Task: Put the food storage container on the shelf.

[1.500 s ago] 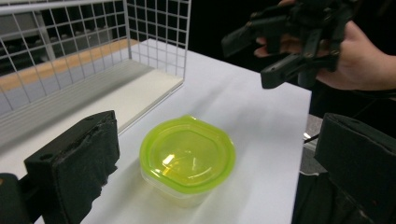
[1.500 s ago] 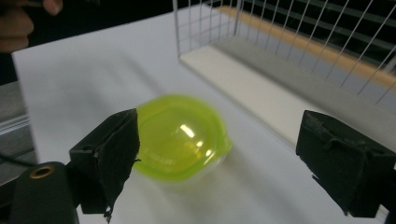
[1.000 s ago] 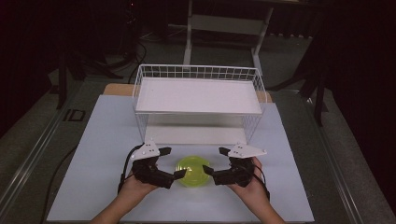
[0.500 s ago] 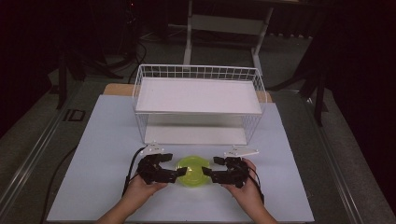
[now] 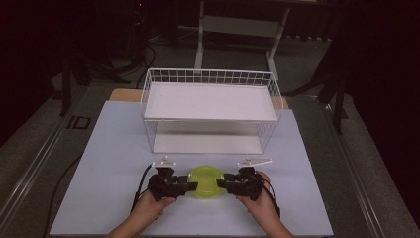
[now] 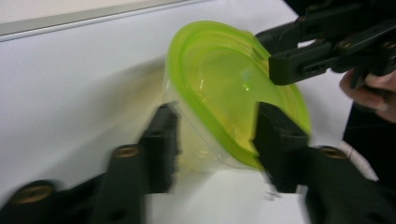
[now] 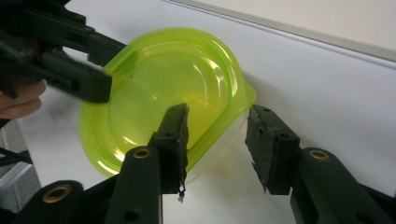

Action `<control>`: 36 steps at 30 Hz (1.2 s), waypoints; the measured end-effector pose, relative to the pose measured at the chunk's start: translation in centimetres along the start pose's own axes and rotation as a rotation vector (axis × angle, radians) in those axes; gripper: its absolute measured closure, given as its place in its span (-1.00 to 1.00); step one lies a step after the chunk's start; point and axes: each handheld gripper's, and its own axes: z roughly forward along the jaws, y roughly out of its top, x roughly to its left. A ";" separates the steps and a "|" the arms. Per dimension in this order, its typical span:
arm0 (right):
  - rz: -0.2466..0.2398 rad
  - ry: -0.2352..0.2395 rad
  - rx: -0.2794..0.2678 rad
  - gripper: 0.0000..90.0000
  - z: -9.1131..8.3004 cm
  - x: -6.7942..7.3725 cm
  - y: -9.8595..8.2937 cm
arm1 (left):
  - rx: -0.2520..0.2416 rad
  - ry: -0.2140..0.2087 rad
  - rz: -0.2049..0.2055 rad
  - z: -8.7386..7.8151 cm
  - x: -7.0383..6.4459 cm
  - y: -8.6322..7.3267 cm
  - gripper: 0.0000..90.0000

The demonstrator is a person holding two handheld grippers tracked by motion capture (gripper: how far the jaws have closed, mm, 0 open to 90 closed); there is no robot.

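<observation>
Both grippers have closed in on the green lidded container [image 5: 206, 180], in front of the wire rack [image 5: 210, 106]. Left gripper [image 6: 212, 140] and right gripper [image 7: 217, 140] straddle opposite rims, jaws spread; squeeze and lift probably come next.

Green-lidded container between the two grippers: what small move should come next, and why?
Probably close both grippers on the rim. The left gripper and right gripper each stand open, jaws straddling opposite edges of the green-lidded container, which seems to sit on the white mat. Neither grips it firmly yet, so clamping should come before any lift, perhaps toward the wire rack behind.
</observation>
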 end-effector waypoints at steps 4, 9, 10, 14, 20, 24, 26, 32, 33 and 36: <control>0.016 0.019 -0.007 0.42 -0.3 0.0 -0.1 | 0.003 0.016 0.037 -0.2 -0.5 0.0 0.45; 0.041 0.020 -0.028 0.68 -1.0 0.4 -0.3 | 0.019 0.013 0.040 -0.7 -1.8 -0.3 0.60; 0.041 0.020 -0.028 0.68 -1.0 0.4 -0.3 | 0.019 0.013 0.040 -0.7 -1.8 -0.3 0.63; 0.020 0.008 -0.042 0.76 -1.4 1.0 -0.4 | -0.003 0.012 0.012 -1.3 -1.9 -0.5 0.79; -0.051 -0.040 -0.051 0.77 -1.7 2.2 -0.1 | -0.010 0.030 0.038 -2.0 -2.2 0.1 0.83; -0.084 -0.045 -0.082 0.77 -2.6 2.8 0.9 | -0.036 0.025 0.055 -2.9 -2.7 1.0 0.83; -0.096 -0.035 -0.087 0.78 -3.1 3.0 1.5 | -0.049 0.019 0.050 -3.3 -2.9 1.4 0.83; -0.144 -0.044 -0.110 0.78 -4.7 3.8 3.5 | -0.076 0.001 0.039 -4.4 -3.4 2.8 0.83; -0.153 -0.047 -0.115 0.78 -5.0 3.9 3.8 | -0.084 0.000 0.041 -4.5 -3.6 3.0 0.83; -0.168 -0.053 -0.129 0.78 -5.4 4.1 4.3 | -0.101 -0.002 0.040 -4.9 -3.8 3.5 0.83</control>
